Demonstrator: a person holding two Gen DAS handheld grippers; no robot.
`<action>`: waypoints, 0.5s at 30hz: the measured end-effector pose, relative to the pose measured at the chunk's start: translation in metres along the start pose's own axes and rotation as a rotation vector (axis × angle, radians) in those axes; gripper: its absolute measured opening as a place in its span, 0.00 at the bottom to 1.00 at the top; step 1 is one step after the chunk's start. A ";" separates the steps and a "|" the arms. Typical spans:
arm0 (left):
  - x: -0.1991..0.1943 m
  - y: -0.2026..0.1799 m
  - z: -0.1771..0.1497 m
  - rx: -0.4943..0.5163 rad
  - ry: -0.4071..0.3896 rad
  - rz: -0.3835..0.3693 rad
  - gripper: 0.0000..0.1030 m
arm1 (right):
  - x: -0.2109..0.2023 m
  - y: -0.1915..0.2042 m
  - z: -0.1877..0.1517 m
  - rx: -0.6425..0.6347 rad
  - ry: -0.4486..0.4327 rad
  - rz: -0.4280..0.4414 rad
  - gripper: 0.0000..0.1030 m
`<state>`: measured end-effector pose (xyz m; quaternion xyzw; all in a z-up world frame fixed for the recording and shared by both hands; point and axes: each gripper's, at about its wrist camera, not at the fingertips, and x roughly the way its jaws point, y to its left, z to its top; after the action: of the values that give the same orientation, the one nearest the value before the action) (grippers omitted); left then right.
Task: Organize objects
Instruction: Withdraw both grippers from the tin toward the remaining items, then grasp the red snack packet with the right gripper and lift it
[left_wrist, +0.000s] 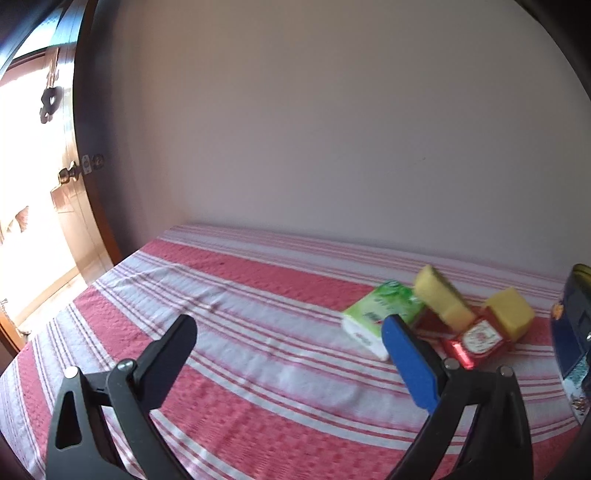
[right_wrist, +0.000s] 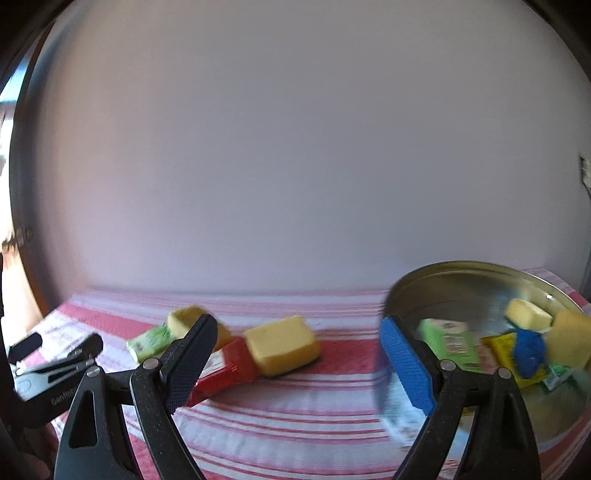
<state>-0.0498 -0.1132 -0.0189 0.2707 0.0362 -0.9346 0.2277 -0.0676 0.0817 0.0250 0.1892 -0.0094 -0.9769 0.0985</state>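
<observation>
On the red-and-white striped cloth (left_wrist: 258, 332) lie a green tissue pack (left_wrist: 380, 314), two yellow sponges (left_wrist: 441, 297) (left_wrist: 511, 312) and a red packet (left_wrist: 476, 341). My left gripper (left_wrist: 291, 350) is open and empty, to the left of them. My right gripper (right_wrist: 299, 354) is open and empty, above the cloth. In front of it are a yellow sponge (right_wrist: 282, 345), the red packet (right_wrist: 221, 373) and the green pack (right_wrist: 149, 343). A round metal tin (right_wrist: 461, 284) at the right holds a green pack (right_wrist: 452, 343), sponges, a blue item and yellow packets.
A plain wall stands behind the table. A wooden door (left_wrist: 70, 206) with a knob is at the far left. The tin's dark blue side (left_wrist: 572, 332) shows at the right edge of the left wrist view. The left gripper's body (right_wrist: 51, 369) shows at the left of the right wrist view.
</observation>
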 end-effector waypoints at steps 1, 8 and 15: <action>0.003 0.002 0.000 0.000 0.012 0.006 0.98 | 0.002 0.005 -0.001 -0.007 0.018 0.007 0.89; 0.016 0.017 0.001 -0.005 0.058 0.048 0.98 | 0.049 0.034 -0.007 0.038 0.244 0.076 0.89; 0.021 0.020 0.001 -0.005 0.082 0.048 0.98 | 0.091 0.037 -0.023 0.175 0.426 0.128 0.76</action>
<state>-0.0568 -0.1399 -0.0277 0.3091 0.0412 -0.9169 0.2492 -0.1345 0.0279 -0.0278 0.3979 -0.0850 -0.9022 0.1433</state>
